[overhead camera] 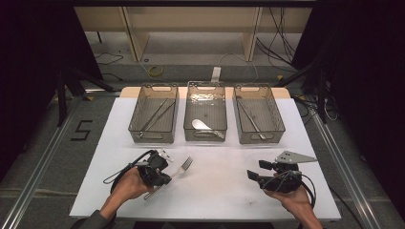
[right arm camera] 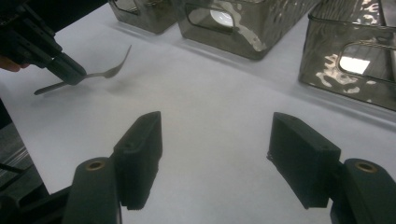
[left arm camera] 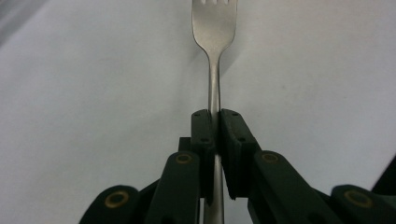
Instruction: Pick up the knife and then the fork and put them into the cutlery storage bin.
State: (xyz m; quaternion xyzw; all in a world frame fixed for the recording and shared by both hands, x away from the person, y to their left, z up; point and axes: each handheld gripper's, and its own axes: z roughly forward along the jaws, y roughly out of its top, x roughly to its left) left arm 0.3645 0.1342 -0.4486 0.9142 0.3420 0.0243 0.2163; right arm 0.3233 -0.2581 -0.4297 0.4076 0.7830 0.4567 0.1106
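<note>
Left claw (left arm camera: 214, 140) is clamped on the fork (left arm camera: 214, 70), pads pinching the handle partway along, tines pointing away from the hand; in the high view the fork (overhead camera: 179, 169) sits at the near left part of the table (overhead camera: 215, 191), tines angled toward the bins, handle end sticking out behind the left claw (overhead camera: 165, 177); from the right gripper view the fork (right arm camera: 100, 72) looks lifted at the tine end, though whether the handle tip touches the table I cannot tell. Right claw (right arm camera: 215, 158) is spread wide with nothing between the jaws, hovering over bare table at near right (overhead camera: 253, 176), well apart from the fork.

Step in hand, judged: sorting cutlery, carry the fork to a bin. Left bin (overhead camera: 154, 113) and right bin (overhead camera: 258, 113) each hold long thin utensils, too small to identify; middle bin (overhead camera: 206, 110) holds a spoon (overhead camera: 205, 127); which one suits the fork is unclear from here.

To do it well: keep the pinch firm, the handle is thin and smooth and could pivot between the pads; lift clear of the table first; come over the bin rim high enough that the tines do not catch the wall; lower the fork lengthwise along the bin before releasing; keep the right claw parked out of the path.
</note>
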